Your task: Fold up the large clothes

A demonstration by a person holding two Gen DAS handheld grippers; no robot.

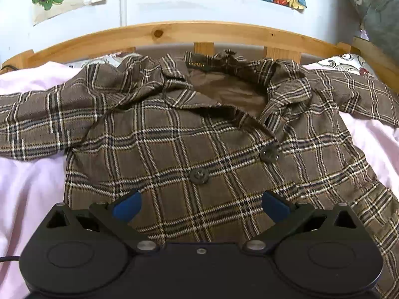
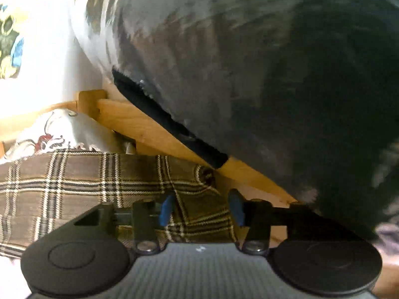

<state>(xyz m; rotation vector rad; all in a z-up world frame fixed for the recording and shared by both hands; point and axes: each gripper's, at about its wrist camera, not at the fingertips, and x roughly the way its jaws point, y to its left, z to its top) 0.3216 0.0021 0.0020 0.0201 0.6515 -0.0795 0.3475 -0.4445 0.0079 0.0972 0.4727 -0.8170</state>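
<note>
Coat (image 1: 174, 134): we saw brown plaid with cream and dark stripes, dark buttons.
Lining (image 1: 224, 89): we found plain brown.
Bedsheet (image 1: 30, 186): we noted pale pink.
Bed frame (image 1: 174, 33): we saw light wood.
Finger pads (image 1: 127, 206): we saw blue on black.

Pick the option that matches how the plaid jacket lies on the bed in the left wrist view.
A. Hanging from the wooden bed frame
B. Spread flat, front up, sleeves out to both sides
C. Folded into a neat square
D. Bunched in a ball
B: the plaid jacket lies spread on the pink sheet, collar toward the wooden headboard, buttons facing up and sleeves out to both sides.
</note>
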